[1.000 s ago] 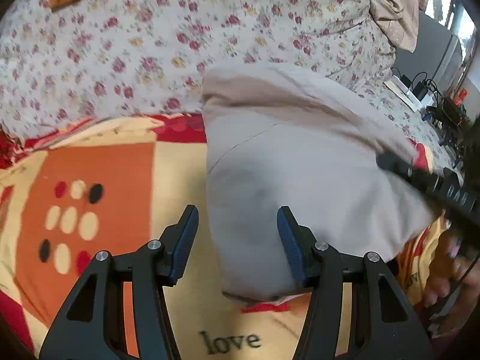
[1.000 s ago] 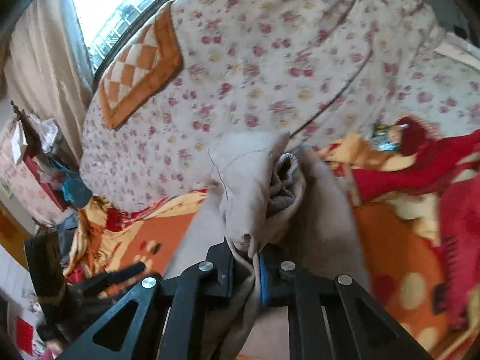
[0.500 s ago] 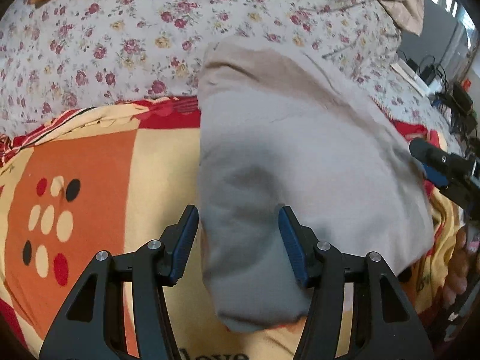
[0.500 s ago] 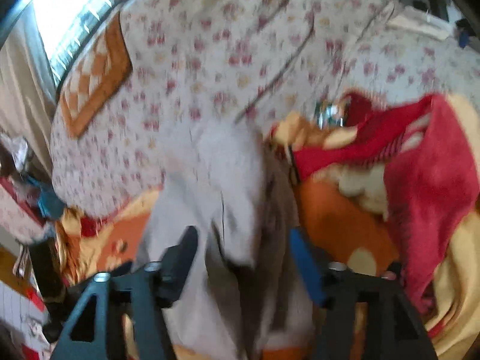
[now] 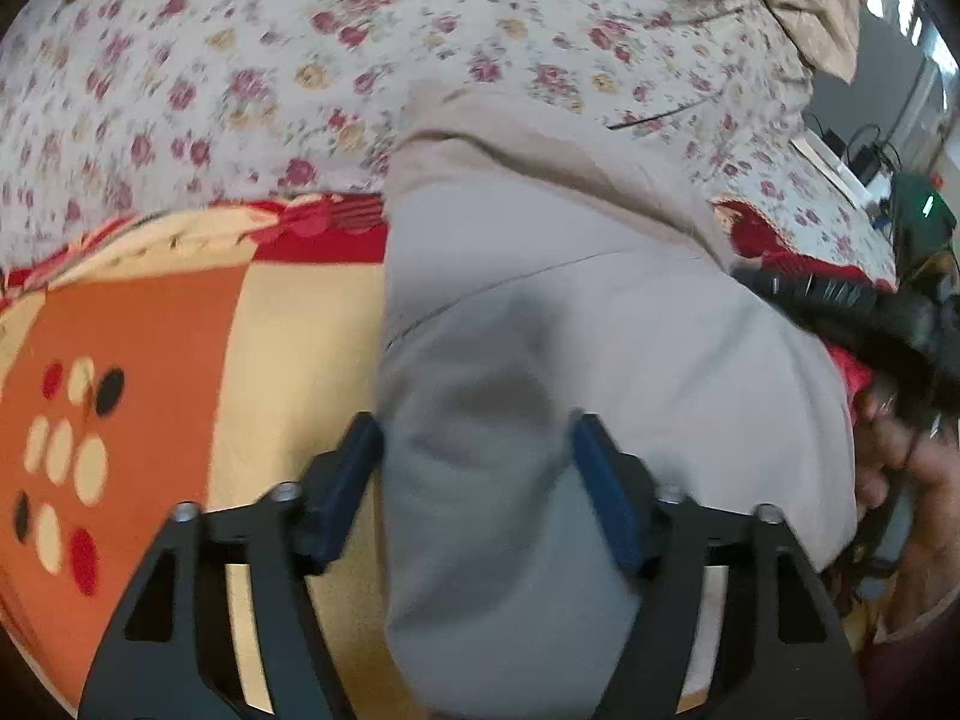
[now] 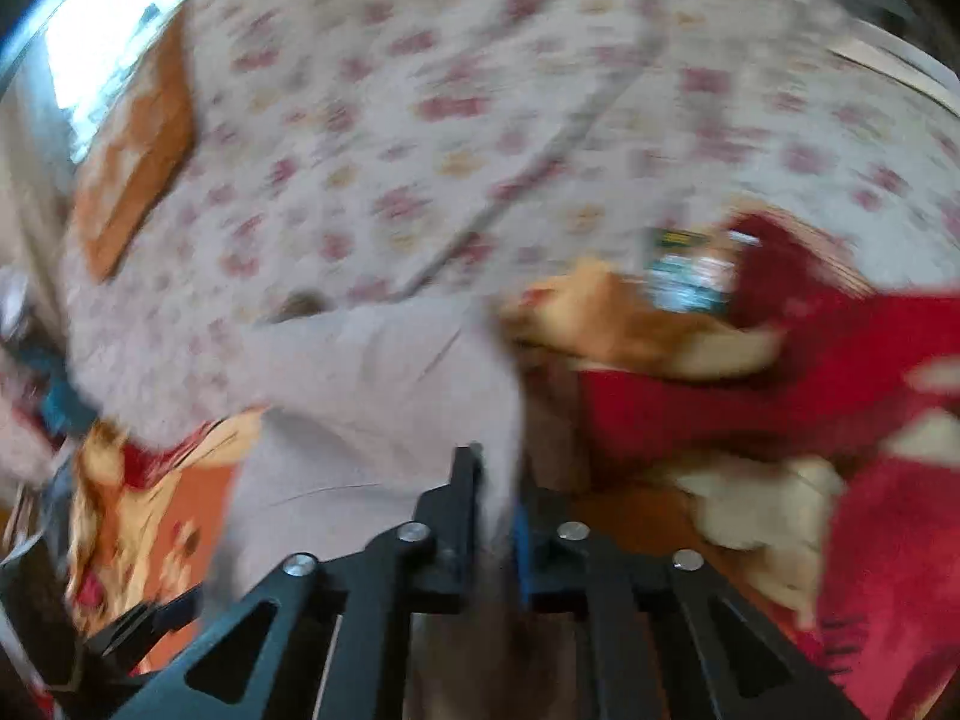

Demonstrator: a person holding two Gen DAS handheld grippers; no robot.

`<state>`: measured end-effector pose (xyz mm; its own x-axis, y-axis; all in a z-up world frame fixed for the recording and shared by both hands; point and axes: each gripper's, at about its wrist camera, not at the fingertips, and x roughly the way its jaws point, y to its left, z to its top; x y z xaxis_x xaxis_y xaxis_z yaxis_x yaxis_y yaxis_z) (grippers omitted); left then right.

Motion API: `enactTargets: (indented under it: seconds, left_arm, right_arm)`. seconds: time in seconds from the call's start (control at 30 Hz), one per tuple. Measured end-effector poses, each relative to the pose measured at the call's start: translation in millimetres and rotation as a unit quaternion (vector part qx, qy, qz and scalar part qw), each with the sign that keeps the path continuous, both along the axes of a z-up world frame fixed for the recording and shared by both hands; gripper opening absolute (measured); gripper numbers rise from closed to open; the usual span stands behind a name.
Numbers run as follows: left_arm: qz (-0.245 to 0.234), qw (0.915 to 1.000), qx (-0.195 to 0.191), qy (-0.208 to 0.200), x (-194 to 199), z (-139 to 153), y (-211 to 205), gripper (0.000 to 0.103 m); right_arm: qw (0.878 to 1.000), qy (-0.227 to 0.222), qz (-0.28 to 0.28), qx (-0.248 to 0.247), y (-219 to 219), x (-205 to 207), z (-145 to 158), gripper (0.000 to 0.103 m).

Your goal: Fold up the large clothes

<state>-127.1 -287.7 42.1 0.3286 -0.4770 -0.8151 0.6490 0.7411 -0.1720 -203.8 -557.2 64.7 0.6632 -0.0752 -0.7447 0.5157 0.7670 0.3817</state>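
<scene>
A large pale grey-beige garment (image 5: 540,324) lies folded on the orange and yellow blanket (image 5: 180,360). My left gripper (image 5: 474,480) is open, its fingers straddling the garment's left part from above. My right gripper (image 6: 495,498) is shut on the garment's right edge (image 6: 372,384); that view is blurred by motion. The right gripper also shows in the left wrist view (image 5: 840,306) at the garment's right side.
A floral bedsheet (image 5: 360,48) covers the bed behind the garment. A red and cream blanket (image 6: 780,372) is bunched to the right, with a small packet (image 6: 690,276) on it. Cables and devices (image 5: 912,210) stand at the far right.
My right gripper let go of the bunched fabric, opened, then shut again on the garment's edge lower down. The left gripper moved forward over the garment and stayed open.
</scene>
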Motion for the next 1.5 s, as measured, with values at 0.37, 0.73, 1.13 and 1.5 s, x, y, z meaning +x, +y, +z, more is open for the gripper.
enactTargets:
  seconds: [0.37,0.73,1.13,1.5]
  left_arm:
    - [-0.018,0.9997,0.014,-0.006,-14,9,11,0.072]
    - [-0.055,0.9982,-0.020,-0.011,-43,24,80,0.072]
    - [0.002,0.9998,0.021,-0.004,-46,-3,61,0.074]
    - [0.004,0.9994,0.014,0.032,-40,-10,88,0.074]
  right_arm:
    - [0.999,-0.011,-0.045,-0.001,-2,-30,39,0.032]
    - [0.995,0.009,0.092,-0.027,100,-77,49,0.054]
    - [0.992,-0.011,0.096,0.077,100,-79,9,0.005]
    - [0.993,0.061,0.098,-0.019,104,-92,0,0.001]
